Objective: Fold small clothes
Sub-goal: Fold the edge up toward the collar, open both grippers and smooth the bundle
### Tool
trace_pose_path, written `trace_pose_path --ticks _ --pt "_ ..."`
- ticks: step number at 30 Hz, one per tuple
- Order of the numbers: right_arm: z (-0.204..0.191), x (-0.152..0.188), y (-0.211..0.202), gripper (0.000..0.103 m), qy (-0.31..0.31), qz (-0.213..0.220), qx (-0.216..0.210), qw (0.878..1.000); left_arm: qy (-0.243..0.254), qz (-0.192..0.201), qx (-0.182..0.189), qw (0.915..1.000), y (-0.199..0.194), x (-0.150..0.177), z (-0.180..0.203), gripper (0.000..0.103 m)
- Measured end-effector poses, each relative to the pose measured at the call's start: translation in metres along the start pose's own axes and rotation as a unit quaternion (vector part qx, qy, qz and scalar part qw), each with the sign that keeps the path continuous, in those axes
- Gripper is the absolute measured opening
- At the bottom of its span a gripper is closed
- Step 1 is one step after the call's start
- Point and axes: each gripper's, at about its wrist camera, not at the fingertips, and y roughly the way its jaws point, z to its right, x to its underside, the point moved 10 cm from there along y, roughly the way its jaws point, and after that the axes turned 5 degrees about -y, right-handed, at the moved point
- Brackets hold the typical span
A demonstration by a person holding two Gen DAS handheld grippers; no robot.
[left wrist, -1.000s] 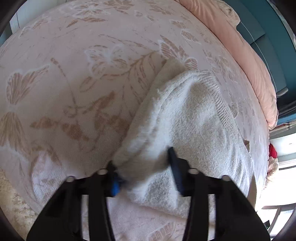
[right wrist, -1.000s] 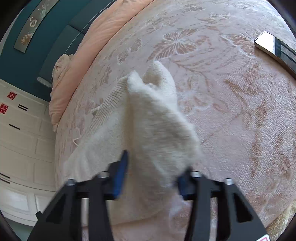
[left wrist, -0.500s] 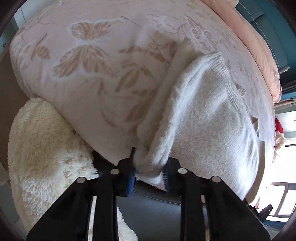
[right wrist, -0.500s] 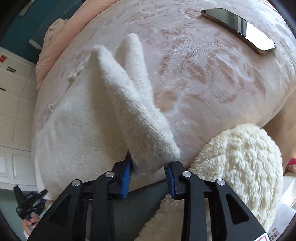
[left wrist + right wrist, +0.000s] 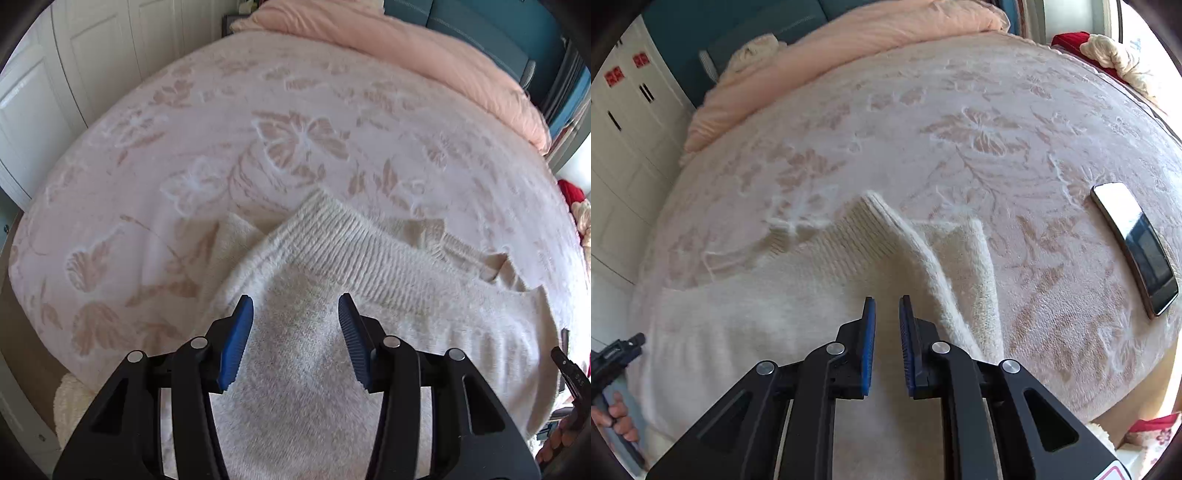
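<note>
- Half a second back both hand-held grippers were pinching the near edge of the sweater and drawing it off the foot of the bed; now both have let go and the sweater (image 5: 388,332) lies spread on the bed (image 5: 184,147), its near part running under both grippers toward me.
- Left hand-held gripper (image 5: 295,332): jaws wide apart, nothing between them, held over the fuzzy body of the knit.
- Right hand-held gripper (image 5: 887,339): jaws nearly together with a narrow gap, no cloth in it; I read it as released, not clamped.
- My reading: the spread-out step looks done, and a fold can start from a fresh grasp.
- Sweater (image 5: 775,314): cream, fluffy pile on the body, a ribbed band (image 5: 369,251) across the far edge, rising to a small peak.
- In the right view one flap (image 5: 964,266) lies doubled over along the right side, its edge thick and soft.
- Bed cover: pale pink, plush, embossed butterflies and leaves; a peach quilt (image 5: 424,62) is bunched at the far end.
- A phone (image 5: 1134,247), glossy and flat, rests on the bed near the sweater's right side, apart from it.
</note>
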Motion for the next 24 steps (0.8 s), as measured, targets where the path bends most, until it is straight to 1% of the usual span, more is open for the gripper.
trace_pose_path --ticks 1,2,4,6,7,8,9,10,11,12,14,15,17,20,22,24 --pt "0.010 0.009 0.022 0.006 0.000 -0.024 0.013 1.000 0.000 -0.013 -0.013 0.9998 0.016 0.008 -0.003 0.046" --pt "0.010 0.005 0.021 0.006 -0.002 -0.008 0.009 1.000 0.007 -0.017 -0.029 0.9994 0.026 0.012 -0.006 0.048" --pt "0.008 -0.001 0.001 0.007 -0.011 0.003 0.021 1.000 0.034 0.011 -0.038 0.9986 0.022 0.014 -0.005 0.051" --pt "0.003 -0.008 -0.016 0.007 -0.012 0.028 0.013 0.999 0.049 0.014 -0.045 0.9977 0.024 0.016 -0.004 0.055" --pt "0.006 -0.007 -0.013 0.007 -0.016 0.024 0.023 0.999 0.045 0.014 -0.043 0.9979 0.025 0.016 -0.005 0.056" --pt "0.013 -0.003 -0.001 0.007 -0.023 0.008 0.039 0.999 0.041 0.014 -0.043 0.9981 0.026 0.014 -0.007 0.058" --pt "0.019 0.005 0.017 0.005 -0.029 -0.018 0.050 0.998 0.040 0.013 -0.045 0.9981 0.027 0.014 -0.007 0.059" --pt "0.021 0.006 0.020 0.005 -0.026 -0.013 0.043 0.999 0.042 0.012 -0.050 0.9978 0.026 0.013 -0.006 0.059" --pt "0.020 0.002 0.012 0.006 -0.015 -0.007 0.040 0.999 0.045 0.011 -0.055 0.9974 0.022 0.012 -0.005 0.059" --pt "0.015 0.000 0.001 0.011 -0.008 -0.004 0.034 0.999 0.048 0.013 -0.053 0.9974 0.013 0.012 -0.002 0.059" --pt "-0.004 -0.007 -0.031 0.012 -0.003 0.032 0.005 0.999 0.050 0.023 -0.040 0.9977 -0.009 0.014 0.004 0.059" --pt "-0.014 -0.005 -0.046 0.013 -0.006 0.046 -0.003 0.999 0.054 0.031 -0.031 0.9976 -0.022 0.017 0.008 0.059" --pt "-0.034 0.005 -0.065 0.013 -0.015 0.056 -0.016 0.998 0.066 0.040 -0.022 0.9968 -0.043 0.028 0.019 0.059" --pt "-0.059 0.026 -0.080 0.015 -0.031 0.064 -0.013 0.997 0.082 0.040 -0.002 0.9958 -0.065 0.050 0.038 0.059" --pt "-0.072 0.040 -0.084 0.015 -0.031 0.064 -0.022 0.997 0.086 0.038 0.006 0.9956 -0.075 0.066 0.049 0.061" --pt "-0.081 0.055 -0.083 0.016 -0.031 0.056 -0.032 0.997 0.088 0.027 0.021 0.9955 -0.080 0.082 0.058 0.063"
